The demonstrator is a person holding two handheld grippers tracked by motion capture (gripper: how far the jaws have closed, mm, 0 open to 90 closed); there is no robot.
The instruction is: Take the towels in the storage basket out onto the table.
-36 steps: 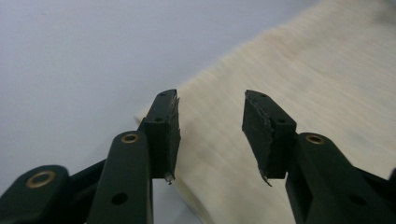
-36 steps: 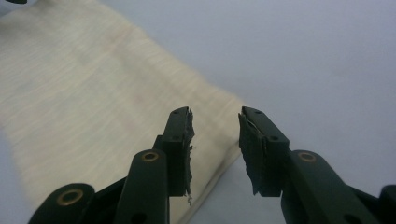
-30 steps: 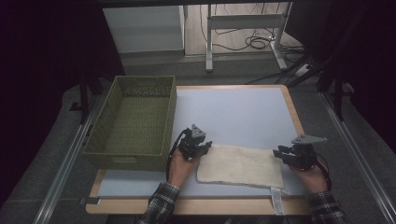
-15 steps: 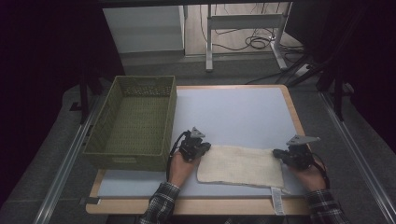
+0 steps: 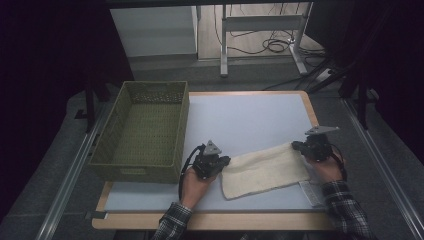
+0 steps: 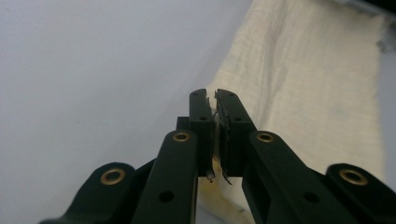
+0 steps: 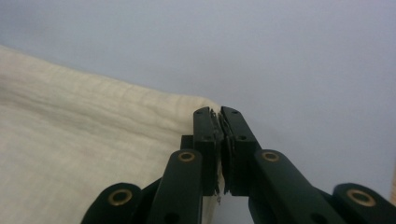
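No writing can be read anywhere; a small pale tag [image 5: 311, 192] lying on the table just beside the cream cloth [image 5: 262, 170], at its near right corner, is too blurred to make out. The cloth lies flat on the pale blue table top [image 5: 250, 117], to the right of the green woven basket [image 5: 142, 130], with its right end drawn farther from the person than its left. The left gripper [image 5: 223, 163] sits at the cloth's left end, and its jaws have just been closing; the left gripper view shows them [image 6: 214, 100] pressed together on the cloth's edge, with fabric running on beneath and to the right. The right gripper [image 5: 296, 146] is at the cloth's far right corner, its jaws likewise just closed; the right gripper view shows them [image 7: 220, 116] clamped at that corner, the cloth [image 7: 84, 154] spreading to the left. These close views give the crinkled weave and a lengthwise fold line in the cloth [image 6: 303, 93], which the high view cannot resolve. The high view alone gives the basket, the wooden rim of the table [image 5: 210, 220], the checked sleeves, a metal desk frame [image 5: 260, 22] and cables on the floor [image 5: 272, 45] beyond the table, with dark surroundings on both sides.
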